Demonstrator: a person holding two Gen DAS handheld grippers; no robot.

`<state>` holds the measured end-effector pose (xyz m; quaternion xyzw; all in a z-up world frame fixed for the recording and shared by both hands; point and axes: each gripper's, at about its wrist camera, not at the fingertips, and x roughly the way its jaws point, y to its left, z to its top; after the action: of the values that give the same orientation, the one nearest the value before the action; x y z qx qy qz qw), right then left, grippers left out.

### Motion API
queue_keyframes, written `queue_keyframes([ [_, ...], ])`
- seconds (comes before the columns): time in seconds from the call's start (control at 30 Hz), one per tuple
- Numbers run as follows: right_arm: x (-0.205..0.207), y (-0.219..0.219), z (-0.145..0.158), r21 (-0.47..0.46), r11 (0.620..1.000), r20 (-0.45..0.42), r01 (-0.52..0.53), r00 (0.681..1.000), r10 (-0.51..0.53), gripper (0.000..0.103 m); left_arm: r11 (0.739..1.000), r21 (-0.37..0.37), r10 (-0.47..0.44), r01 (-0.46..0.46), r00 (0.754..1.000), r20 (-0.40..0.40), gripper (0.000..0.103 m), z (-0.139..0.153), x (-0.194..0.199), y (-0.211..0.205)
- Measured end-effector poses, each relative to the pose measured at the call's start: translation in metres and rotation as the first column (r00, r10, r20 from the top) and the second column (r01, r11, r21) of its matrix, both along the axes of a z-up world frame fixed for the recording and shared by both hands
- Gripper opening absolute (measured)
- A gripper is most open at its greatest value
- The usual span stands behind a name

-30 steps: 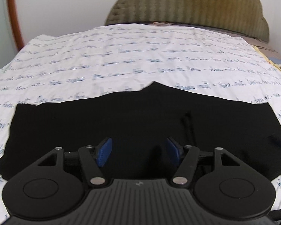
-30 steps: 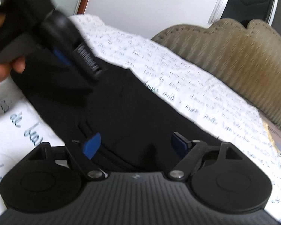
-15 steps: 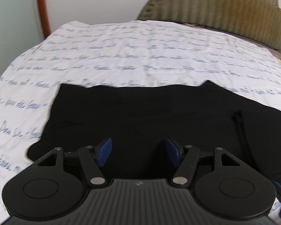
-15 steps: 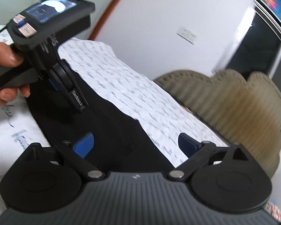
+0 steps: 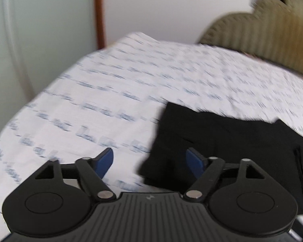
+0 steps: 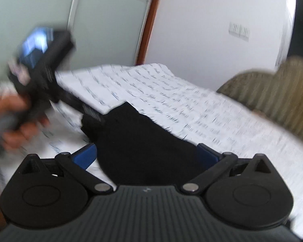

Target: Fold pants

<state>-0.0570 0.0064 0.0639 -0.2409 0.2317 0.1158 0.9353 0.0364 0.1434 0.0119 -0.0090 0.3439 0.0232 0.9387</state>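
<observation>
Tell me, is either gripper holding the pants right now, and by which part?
Neither. Left gripper and right gripper are both open above the black pants.

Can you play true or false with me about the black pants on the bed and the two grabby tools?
1. The pants are black. True.
2. The left tool is squeezing the pants. False: its fingers are spread open and grip nothing.
3. The sheet has blue writing on it. True.
4. The right tool is shut tight. False: it is open, above the pants.
5. A hand holds the left tool. True.
</observation>
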Motion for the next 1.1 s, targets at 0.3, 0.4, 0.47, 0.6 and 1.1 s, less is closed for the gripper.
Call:
queue_keyframes([
  [0.3, 0.01, 0.095, -0.076, -0.301, 0.942, 0.067, -0.147, 0.982, 0.175, 0.103, 0.995, 0.066, 0.075, -0.073, 0.997, -0.023, 0.087, -0.009, 0.002, 0.027],
  [0.4, 0.024, 0.109, -0.091, -0.362, 0.923, 0.079, -0.13, 0.982, 0.169, 0.103, 0.992, 0.081, 0.095, -0.093, 0.995, -0.022, 0.087, -0.011, 0.002, 0.033],
  [0.47, 0.032, 0.114, -0.094, -0.371, 0.919, 0.077, -0.131, 0.982, 0.171, 0.102, 0.991, 0.064, 0.122, -0.12, 0.992, -0.027, 0.087, -0.011, 0.003, 0.04],
  [0.6, 0.041, 0.119, -0.094, -0.382, 0.912, 0.062, -0.152, 0.98, 0.19, 0.089, 0.988, -0.009, 0.154, -0.155, 0.987, -0.043, 0.087, -0.01, 0.007, 0.053],
  [1.1, 0.053, 0.131, -0.1, -0.368, 0.902, -0.01, -0.224, 0.971, 0.238, 0.01, 0.926, -0.361, 0.035, -0.108, 0.979, -0.202, 0.087, -0.022, 0.033, 0.071],
])
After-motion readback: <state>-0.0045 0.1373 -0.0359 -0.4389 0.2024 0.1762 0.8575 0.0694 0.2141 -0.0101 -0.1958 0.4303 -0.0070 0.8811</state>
